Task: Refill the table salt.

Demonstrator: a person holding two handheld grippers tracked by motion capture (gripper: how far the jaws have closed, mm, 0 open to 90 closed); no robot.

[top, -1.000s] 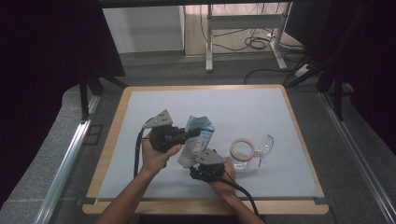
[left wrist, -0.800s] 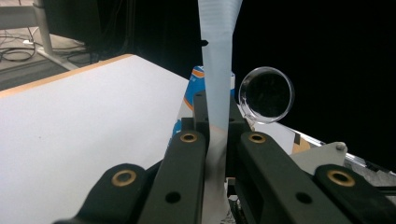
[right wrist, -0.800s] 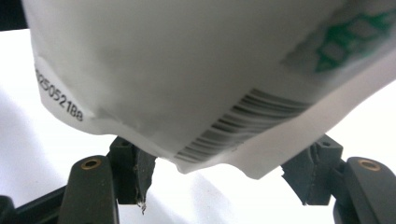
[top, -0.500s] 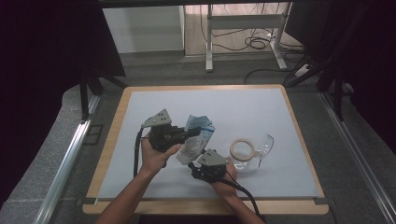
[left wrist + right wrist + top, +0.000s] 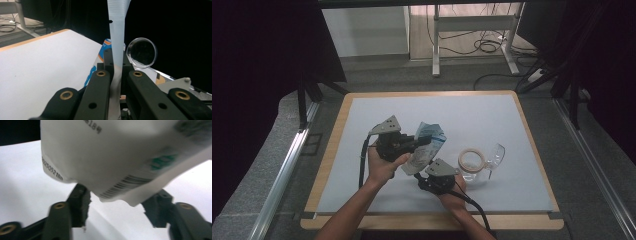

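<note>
Pouch point(image 5: 424, 147): a crumpled white-and-blue packet, held up off the mat between the two grippers, near the table's middle.
Left gripper point(image 5: 424, 140): jaws clamped tight on the pouch's thin edge; in the left gripper view the white strip point(image 5: 117, 50) rises straight up from between them.
Right gripper point(image 5: 428, 176): just below the pouch, jaws spread wide; in the right gripper view the pouch's barcoded end point(image 5: 125, 155) hangs over the gap, and I cannot tell whether it touches either jaw.
Tape roll point(image 5: 471, 159): flat on the mat, just right of the right gripper.
Clear cup point(image 5: 493, 156): lying beside the tape, touching it or nearly so.
Mat point(image 5: 362, 115): pale grey, covering the wooden table point(image 5: 532, 135).
</note>
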